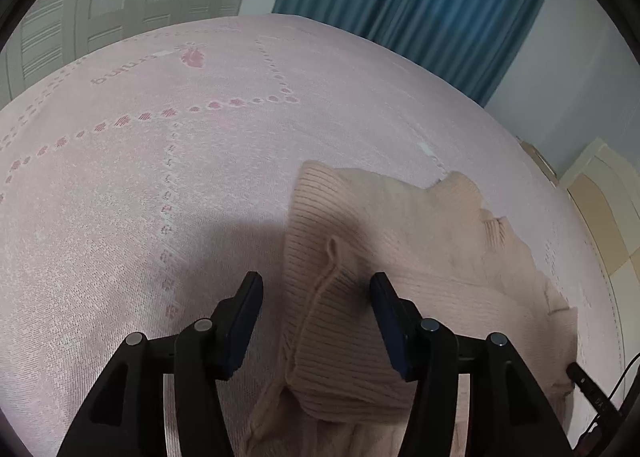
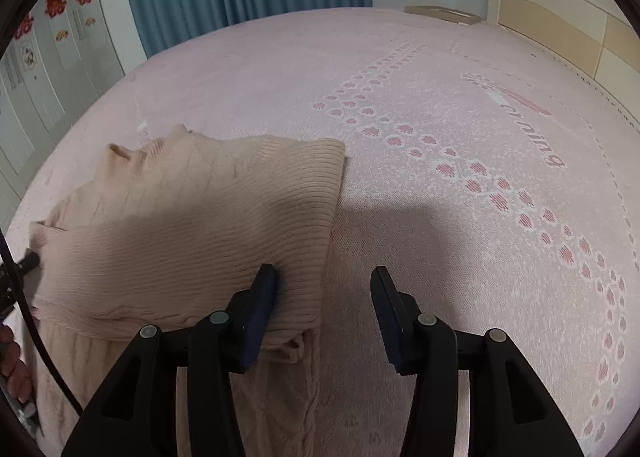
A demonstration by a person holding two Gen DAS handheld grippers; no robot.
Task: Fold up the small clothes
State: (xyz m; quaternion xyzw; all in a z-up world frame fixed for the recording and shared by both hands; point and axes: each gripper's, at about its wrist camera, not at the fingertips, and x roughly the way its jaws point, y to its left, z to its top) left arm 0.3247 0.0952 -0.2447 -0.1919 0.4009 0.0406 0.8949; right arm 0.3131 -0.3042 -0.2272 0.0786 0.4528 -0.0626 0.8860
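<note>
A soft, limp beige ribbed sweater (image 2: 192, 225) lies half-folded on the pink bed (image 2: 440, 257); both tongs, left (image 1: 316, 285) and right (image 2: 324, 277), gape empty, best pinching its 6 o'clock folded edge.

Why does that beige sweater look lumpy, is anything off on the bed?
Nothing is spilled or damaged. The beige sweater is only half folded: its ribbed band is turned over the knit body, and the bottom edge bunches unevenly. It lies on the pink bedspread, which looks smooth. Both tools are open above it.
</note>
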